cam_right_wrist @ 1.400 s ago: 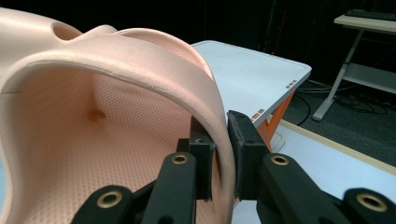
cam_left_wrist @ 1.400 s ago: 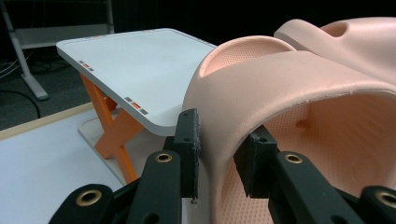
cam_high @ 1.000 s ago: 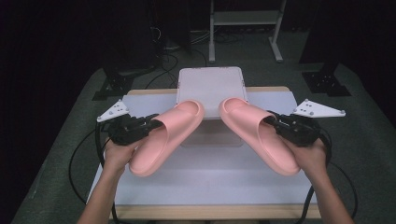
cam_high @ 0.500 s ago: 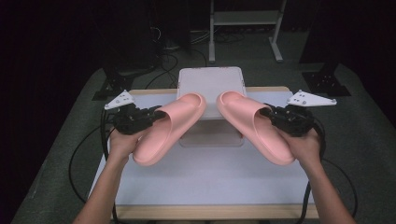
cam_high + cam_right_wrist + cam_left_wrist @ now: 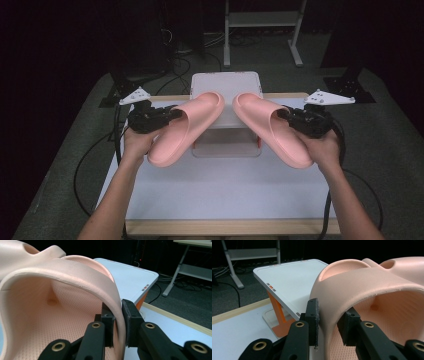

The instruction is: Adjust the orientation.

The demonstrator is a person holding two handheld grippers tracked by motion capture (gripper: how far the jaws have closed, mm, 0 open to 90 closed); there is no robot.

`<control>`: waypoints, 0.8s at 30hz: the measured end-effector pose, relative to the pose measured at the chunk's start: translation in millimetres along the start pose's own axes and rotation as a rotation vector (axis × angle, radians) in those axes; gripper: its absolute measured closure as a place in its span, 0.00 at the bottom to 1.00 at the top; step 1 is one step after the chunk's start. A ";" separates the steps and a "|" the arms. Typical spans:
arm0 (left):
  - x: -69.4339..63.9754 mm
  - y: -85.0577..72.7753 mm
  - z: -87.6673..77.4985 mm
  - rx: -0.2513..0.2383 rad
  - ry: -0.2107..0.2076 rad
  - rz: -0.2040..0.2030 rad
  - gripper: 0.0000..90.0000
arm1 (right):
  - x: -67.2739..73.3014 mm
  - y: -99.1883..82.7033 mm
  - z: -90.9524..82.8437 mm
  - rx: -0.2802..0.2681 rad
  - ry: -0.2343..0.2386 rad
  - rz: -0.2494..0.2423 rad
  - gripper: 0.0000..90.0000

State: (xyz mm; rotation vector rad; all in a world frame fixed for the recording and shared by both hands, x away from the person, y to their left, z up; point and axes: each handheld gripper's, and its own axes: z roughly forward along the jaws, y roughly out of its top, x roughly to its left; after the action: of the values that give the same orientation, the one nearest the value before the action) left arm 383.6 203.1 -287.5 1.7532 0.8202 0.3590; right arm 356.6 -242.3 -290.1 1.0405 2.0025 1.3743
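Two pink slide slippers hang in the air above the table. My left gripper (image 5: 167,114) is shut on the strap of the left slipper (image 5: 186,127); in the left gripper view the jaws pinch the strap wall (image 5: 337,302). The right slipper (image 5: 272,127) is held the same way, with my right gripper (image 5: 285,114) shut on its strap edge (image 5: 110,297). The toes of both slippers point forward over a white rack (image 5: 226,85) with orange supports. The heels slope down toward the person.
The white rack (image 5: 287,280) stands at the back middle of the white table top (image 5: 225,190), which has a wooden edge. Black cables (image 5: 85,160) trail off the left side. A metal stand (image 5: 260,20) and dark floor lie beyond the table.
Both grippers have lifted and moved forward with their slippers, bringing the toes over the front of the white rack.
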 end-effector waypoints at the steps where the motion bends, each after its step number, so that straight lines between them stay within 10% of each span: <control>1: 0.0 0.0 0.0 0.000 0.000 0.000 0.80 | 0.0 0.0 0.0 0.000 0.000 0.000 0.89; 24: 13.8 6.6 13.0 0.011 0.017 -0.025 0.80 | -11.3 4.6 8.7 0.013 -0.027 0.023 0.89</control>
State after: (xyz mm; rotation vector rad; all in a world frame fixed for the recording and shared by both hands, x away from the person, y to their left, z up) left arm 403.6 202.2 -288.1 1.7505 0.8569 0.3539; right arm 371.2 -245.7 -289.2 1.0850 1.9881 1.3535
